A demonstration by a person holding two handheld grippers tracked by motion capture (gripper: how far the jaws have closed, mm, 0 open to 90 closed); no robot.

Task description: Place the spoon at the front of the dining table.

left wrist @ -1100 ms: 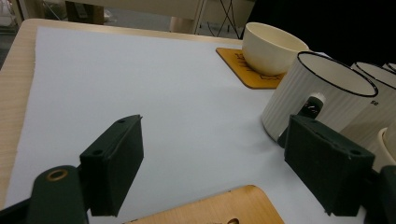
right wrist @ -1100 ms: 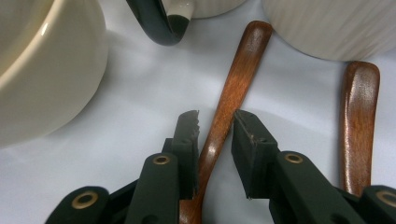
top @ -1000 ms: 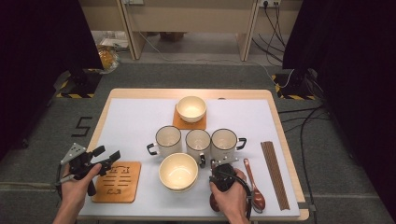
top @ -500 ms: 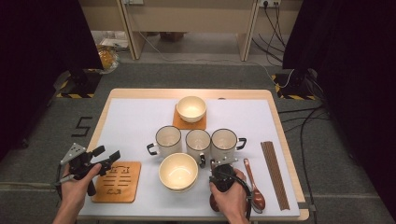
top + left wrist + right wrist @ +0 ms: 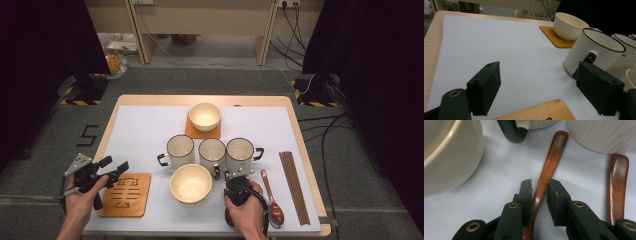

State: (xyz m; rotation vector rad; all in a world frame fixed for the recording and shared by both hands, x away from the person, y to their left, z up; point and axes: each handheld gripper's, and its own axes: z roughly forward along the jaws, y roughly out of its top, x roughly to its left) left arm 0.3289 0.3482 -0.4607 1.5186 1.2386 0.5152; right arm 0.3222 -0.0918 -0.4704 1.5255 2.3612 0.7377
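Between the near bowl (image 5: 190,183) and the second spoon (image 5: 272,199), at the front edge of the table (image 5: 150,101), the right gripper (image 5: 539,185) straddles the handle of a wooden spoon (image 5: 548,168). Its jaws have just been closing: narrow now, one pad at or touching the handle's left side, the other a small gap off on the right. Not yet a firm grip, as far as I can judge. Against the two earlier high views nothing else has shifted; both hands sit where they did, so the closing is the only change. Reading: pick-up of the spoon is at the grasp step, lift not begun.

Right gripper view gives the jaw-to-handle detail, plus a mug handle (image 5: 511,131) just beyond the spoon's tip. High view hides that spoon under the right hand (image 5: 245,207) but lays out the whole setting: three mugs (image 5: 212,151) in a row, far bowl on a coaster (image 5: 204,131), chopsticks (image 5: 294,184) at the right.

Left gripper (image 5: 537,86): jaws wide apart, nothing between them, hovering over the near coaster (image 5: 126,195), left mug (image 5: 594,55) ahead in its own view.
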